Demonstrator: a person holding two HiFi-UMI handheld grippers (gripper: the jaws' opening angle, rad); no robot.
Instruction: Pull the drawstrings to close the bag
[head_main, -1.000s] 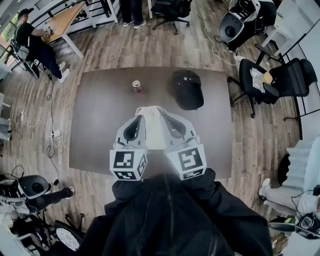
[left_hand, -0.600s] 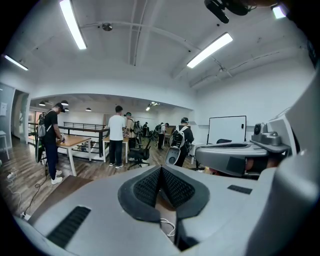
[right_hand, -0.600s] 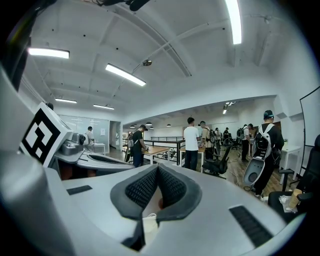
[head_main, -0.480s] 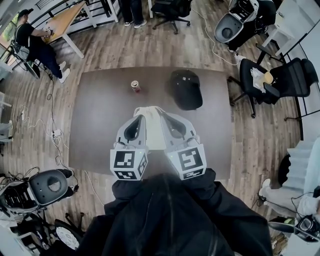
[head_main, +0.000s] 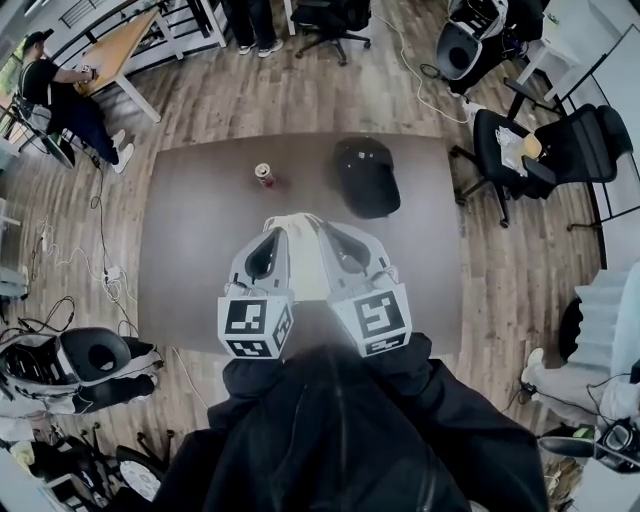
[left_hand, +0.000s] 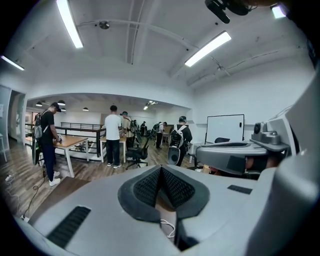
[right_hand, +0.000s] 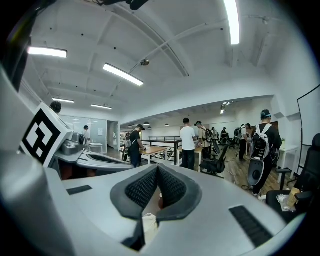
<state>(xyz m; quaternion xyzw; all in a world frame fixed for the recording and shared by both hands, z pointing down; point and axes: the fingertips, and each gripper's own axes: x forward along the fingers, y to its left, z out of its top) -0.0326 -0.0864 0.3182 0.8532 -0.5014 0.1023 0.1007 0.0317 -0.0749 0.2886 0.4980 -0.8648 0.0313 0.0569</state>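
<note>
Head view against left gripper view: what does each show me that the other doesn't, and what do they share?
Head view only: the cream bag lying on the table, with a can and a black item beyond it. Left gripper view only: the left gripper with jaws together and a white loop of drawstring in the slot under the pads; also a whiteboard and ceiling lights. Shared: both grippers side by side, the right gripper close beside the left one.

The bag (head_main: 305, 262) is mostly hidden (only a pale strip shows)
</note>
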